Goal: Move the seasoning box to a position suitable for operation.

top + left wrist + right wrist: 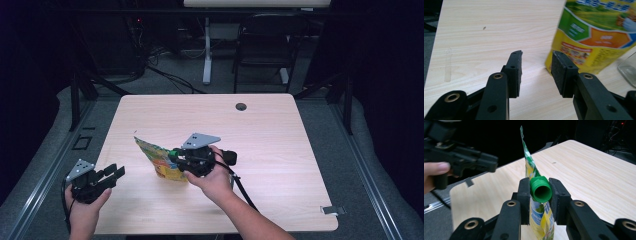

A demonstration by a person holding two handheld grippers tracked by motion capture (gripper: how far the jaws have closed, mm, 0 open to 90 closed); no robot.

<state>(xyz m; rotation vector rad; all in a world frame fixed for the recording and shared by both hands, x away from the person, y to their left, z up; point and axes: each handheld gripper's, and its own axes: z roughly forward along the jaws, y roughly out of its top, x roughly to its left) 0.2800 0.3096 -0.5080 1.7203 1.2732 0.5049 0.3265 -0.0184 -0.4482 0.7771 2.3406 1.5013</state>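
Right gripper [540, 195] jaws part-closed, pads clamped on both sides of the green spout [540, 190] of the yellow pouch [537, 216]; pouch hangs below the fingers, top edge rising beyond them. Left gripper [536, 71] jaws apart, nothing between, pads clear of the pouch just past its right finger. Glass item [627, 71] cut off by the frame edge. Table [280, 130] beyond.

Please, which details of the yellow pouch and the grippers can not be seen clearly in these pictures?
- Pouch print: blurred in the left gripper view, top cut by the edge.
- Green spout: in the high view, hidden behind the right gripper.
- Clear glass object: cut off at the right edge, kind unclear.
- Left gripper: open, nothing between.
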